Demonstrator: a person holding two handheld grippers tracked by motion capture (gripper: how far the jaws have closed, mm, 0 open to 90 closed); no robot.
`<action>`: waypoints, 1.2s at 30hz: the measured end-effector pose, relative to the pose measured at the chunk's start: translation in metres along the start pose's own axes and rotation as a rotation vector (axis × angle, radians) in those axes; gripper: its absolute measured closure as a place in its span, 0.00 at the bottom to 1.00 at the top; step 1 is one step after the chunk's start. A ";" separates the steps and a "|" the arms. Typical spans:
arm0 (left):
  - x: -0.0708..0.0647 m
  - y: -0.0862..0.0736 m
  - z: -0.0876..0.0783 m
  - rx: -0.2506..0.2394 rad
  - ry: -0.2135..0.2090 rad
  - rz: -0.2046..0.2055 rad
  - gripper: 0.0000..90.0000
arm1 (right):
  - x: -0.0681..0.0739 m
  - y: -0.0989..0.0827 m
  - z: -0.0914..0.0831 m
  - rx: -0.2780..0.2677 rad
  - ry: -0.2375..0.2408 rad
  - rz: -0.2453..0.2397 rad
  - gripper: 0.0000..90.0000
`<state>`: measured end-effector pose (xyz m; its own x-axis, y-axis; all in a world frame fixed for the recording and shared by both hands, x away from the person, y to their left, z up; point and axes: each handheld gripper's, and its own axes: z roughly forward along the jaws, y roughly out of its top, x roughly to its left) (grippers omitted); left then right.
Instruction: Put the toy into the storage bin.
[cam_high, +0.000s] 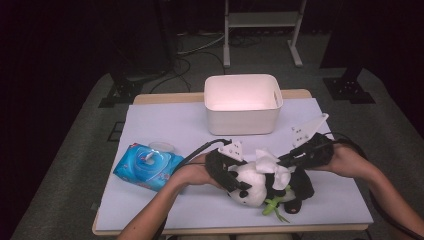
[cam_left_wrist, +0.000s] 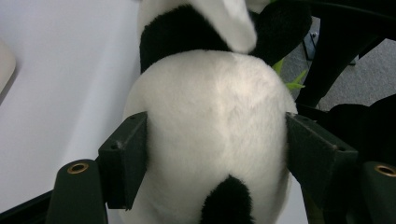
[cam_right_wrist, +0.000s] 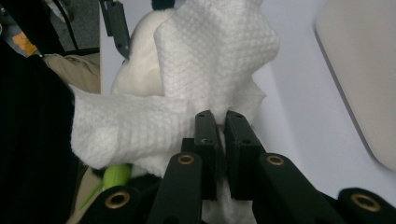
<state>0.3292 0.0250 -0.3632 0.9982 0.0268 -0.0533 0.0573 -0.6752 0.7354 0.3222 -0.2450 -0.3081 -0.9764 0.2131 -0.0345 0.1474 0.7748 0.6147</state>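
A black-and-white panda plush (cam_high: 255, 189) lies on the table near the front edge, with a green leaf sprig (cam_high: 274, 205) at its belly. My left gripper (cam_high: 235, 180) is shut on the plush's round white part; in the left gripper view both pads (cam_left_wrist: 126, 158) press into the fur (cam_left_wrist: 215, 116). My right gripper (cam_high: 287, 160) comes in from the right, shut on a white wet wipe (cam_high: 269, 165). In the right gripper view the crumpled wipe (cam_right_wrist: 210, 60) drapes over the plush (cam_right_wrist: 133, 74) just beyond the closed jaws (cam_right_wrist: 223, 126).
A blue pack of wet wipes (cam_high: 147, 167) with its lid flipped open lies at the left of the pale mat (cam_high: 165, 125). A white empty bin (cam_high: 243, 102) stands at the back centre, and its edge (cam_right_wrist: 369, 79) is visible in the right gripper view.
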 end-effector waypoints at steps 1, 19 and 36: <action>0.000 0.000 0.000 0.002 -0.001 0.000 0.30 | 0.000 -0.003 -0.002 -0.004 -0.003 0.006 0.93; 0.004 0.003 0.002 0.024 -0.004 -0.021 0.27 | 0.006 -0.048 -0.029 -0.035 -0.050 0.081 0.92; 0.001 0.006 0.003 0.019 0.006 0.014 0.29 | -0.001 0.014 0.014 0.004 0.019 -0.030 0.91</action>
<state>0.3302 0.0184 -0.3607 0.9990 0.0216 -0.0393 0.0434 -0.6894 0.7231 0.3272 -0.2263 -0.3105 -0.9833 0.1782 -0.0375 0.1187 0.7832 0.6103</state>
